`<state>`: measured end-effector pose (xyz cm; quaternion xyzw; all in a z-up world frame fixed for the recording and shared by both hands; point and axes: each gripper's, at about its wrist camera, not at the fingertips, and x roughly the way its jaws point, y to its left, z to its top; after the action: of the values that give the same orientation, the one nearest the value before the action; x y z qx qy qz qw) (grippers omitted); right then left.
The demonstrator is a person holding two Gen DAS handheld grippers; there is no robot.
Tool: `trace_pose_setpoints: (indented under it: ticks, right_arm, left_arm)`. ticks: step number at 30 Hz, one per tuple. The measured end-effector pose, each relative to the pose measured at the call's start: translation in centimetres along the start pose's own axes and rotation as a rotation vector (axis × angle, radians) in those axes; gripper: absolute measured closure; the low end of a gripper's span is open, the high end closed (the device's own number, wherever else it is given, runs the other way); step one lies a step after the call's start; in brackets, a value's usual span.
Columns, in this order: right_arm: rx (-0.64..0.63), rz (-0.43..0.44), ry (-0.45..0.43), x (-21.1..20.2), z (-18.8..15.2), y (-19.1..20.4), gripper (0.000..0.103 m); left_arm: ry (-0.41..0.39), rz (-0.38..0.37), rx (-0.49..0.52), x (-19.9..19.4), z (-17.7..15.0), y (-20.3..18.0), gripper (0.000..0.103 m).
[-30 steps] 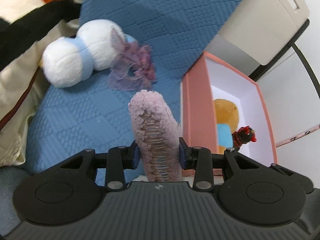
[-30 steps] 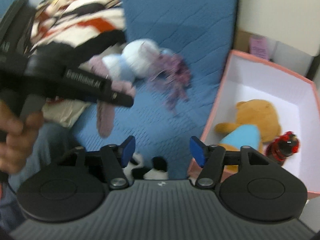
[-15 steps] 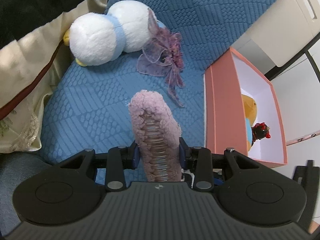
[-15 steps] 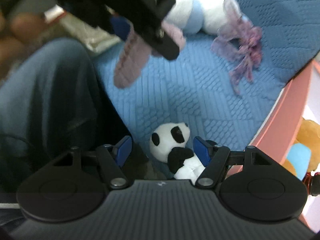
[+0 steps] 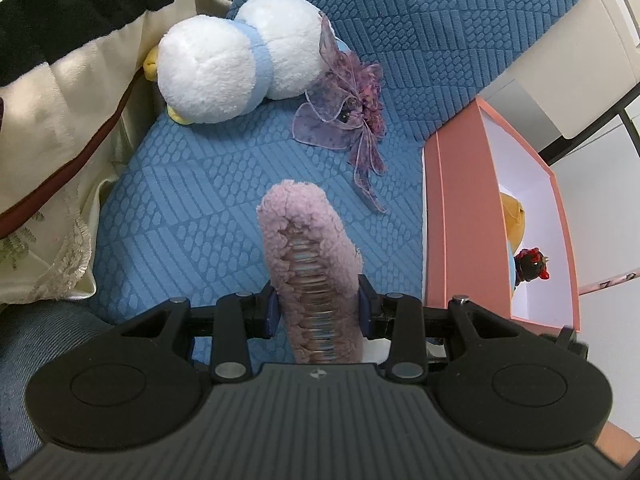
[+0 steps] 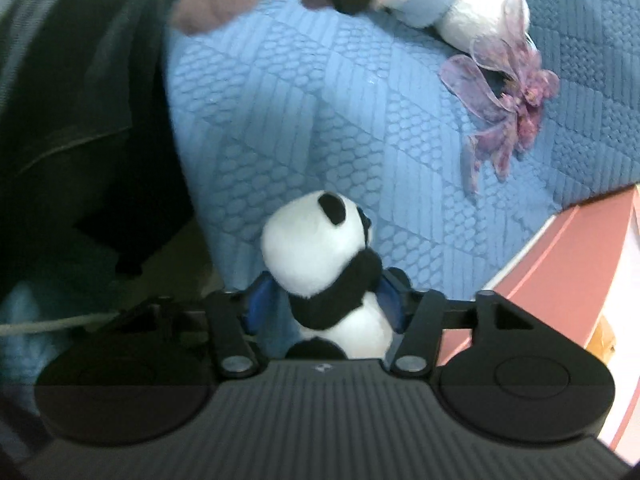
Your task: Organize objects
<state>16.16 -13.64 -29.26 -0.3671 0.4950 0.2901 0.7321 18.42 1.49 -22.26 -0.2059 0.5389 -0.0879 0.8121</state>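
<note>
My left gripper (image 5: 316,312) is shut on a fuzzy pink hair clip (image 5: 308,256) and holds it above the blue quilted bed (image 5: 208,208). My right gripper (image 6: 324,304) has its blue pads closed around the body of a small panda plush (image 6: 320,264) at the bed's edge. A white duck plush (image 5: 232,68) lies at the back of the bed, also in the right wrist view (image 6: 460,4). A purple ribbon bow (image 5: 348,120) lies next to it, also in the right wrist view (image 6: 508,108).
A pink box (image 5: 456,216) with a white inside stands to the right of the bed and holds a yellow plush (image 5: 512,220) and a small red and black figure (image 5: 530,270). A cream blanket (image 5: 52,120) lies left. The person's blue-clad leg (image 6: 60,80) is at left.
My right gripper moved down to the panda plush and closed on it. My left gripper, still holding the clip, shifted so that the duck and bow sit more central.
</note>
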Motion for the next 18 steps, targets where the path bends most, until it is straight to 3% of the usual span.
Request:
trace_pose_setpoints:
  ticks: [7,18]
  right_arm:
    - [0.248,0.079,-0.024,-1.7,-0.6,-2.4,0.05]
    - [0.62,0.106,-0.165,-10.1,-1.9,-7.6,0.05]
  left_arm:
    - [-0.005,0.014,0.033,-0.6,-0.4,-0.6,0.061]
    - [-0.041,-0.025,0.097,-2.4,-0.5,-4.7,0.061]
